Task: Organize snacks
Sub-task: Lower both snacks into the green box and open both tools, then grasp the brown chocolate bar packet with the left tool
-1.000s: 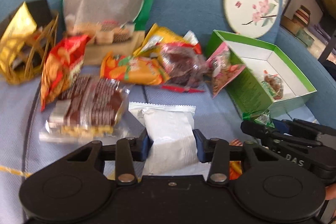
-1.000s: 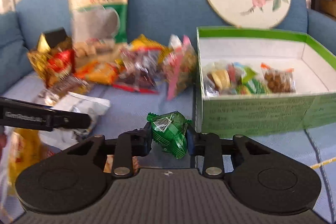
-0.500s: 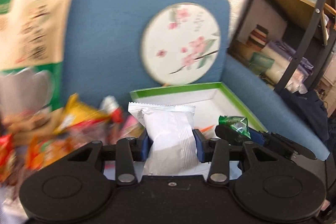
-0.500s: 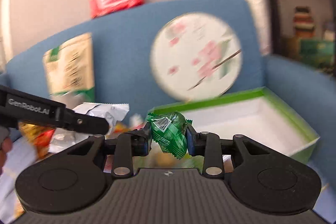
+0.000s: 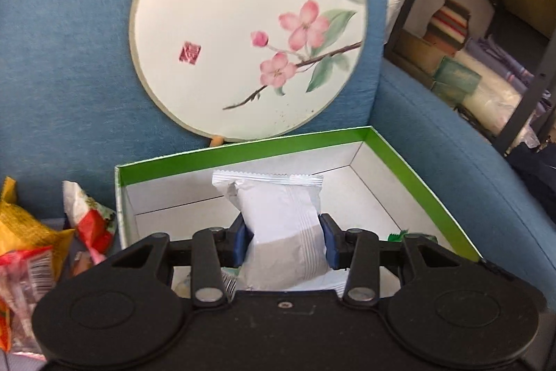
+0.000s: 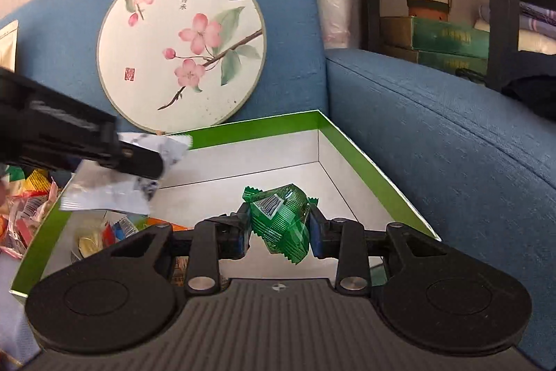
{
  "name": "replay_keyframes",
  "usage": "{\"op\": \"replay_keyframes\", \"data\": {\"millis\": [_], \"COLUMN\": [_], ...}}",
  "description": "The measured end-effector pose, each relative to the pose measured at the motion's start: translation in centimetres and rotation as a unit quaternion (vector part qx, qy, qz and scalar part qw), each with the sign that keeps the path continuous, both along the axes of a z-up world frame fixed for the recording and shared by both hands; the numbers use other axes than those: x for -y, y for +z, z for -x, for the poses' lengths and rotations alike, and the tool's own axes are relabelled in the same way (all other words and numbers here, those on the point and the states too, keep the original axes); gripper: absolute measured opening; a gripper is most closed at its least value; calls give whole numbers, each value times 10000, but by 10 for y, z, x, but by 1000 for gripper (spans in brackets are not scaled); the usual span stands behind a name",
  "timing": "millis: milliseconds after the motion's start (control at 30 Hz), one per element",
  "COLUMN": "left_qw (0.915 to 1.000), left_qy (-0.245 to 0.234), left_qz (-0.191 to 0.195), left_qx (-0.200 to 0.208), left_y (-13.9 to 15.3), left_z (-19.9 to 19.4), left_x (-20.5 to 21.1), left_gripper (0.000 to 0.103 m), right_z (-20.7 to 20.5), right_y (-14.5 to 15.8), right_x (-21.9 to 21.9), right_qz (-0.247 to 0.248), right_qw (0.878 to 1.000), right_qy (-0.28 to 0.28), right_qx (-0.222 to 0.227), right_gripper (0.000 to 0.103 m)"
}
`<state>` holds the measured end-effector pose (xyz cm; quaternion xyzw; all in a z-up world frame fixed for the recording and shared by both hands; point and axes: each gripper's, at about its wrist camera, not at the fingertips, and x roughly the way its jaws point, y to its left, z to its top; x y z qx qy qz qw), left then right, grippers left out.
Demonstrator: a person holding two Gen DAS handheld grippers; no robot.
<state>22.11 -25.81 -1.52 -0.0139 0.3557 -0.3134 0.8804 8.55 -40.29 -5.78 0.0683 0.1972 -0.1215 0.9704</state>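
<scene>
Over the green box (image 6: 351,148) on the blue sofa (image 6: 451,141), the left gripper (image 5: 283,240) pinches a white packet (image 5: 281,232) between its pads. The right gripper's (image 6: 279,230) jaws are opening around a green candy (image 6: 281,218) near the box's right wall.

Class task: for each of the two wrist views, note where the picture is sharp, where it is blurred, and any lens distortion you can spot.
Left wrist view: the white packet in the left tongs is sharp, the round fan slightly soft, the shelf posts bowed by the fisheye. Right wrist view: the green candy is crisp, while the left tongs and their packet smear with motion blur.
</scene>
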Motion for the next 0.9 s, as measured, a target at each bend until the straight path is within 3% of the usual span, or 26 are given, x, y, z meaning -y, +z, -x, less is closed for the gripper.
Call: {"op": "replay_keyframes", "data": {"millis": [67,100,133,167,300,467,567,733,900], "left_qw": [10000,9999,9997,9992,9978,9965,9945,9906,9853], "left_qy": [-32,-2,66,215,343,702,984,1354,1697], "left_qz": [-15,-1,8,17,24,65,-101,-18,-204], "left_qx": [43,127,216,336,573,448,346,180,17], "left_y": [-5,-6,-6,-5,4,21,32,28,5], "left_z": [-4,-4,-3,1,14,36,60,107,142], "left_x": [4,4,2,-1,-22,-67,-106,-186,-247], "left_gripper": [75,103,103,103,103,103,103,103,103], "right_z": [-3,-4,-4,-6,-1,10,25,43,41], "right_y": [-2,-4,-6,-7,-5,10,24,37,27], "right_x": [-3,-6,-10,-14,-29,-40,-58,-96,-142], "right_qz": [58,161,291,452,948,756,660,125,-282], "right_qw": [10000,9998,9995,9988,9951,9963,9953,9872,9669], "right_qy": [60,72,133,168,263,397,657,1541,2537], "right_qx": [44,54,34,-5,55,104,253,402,-11], "right_gripper": [67,74,97,103,103,103,103,103,103]}}
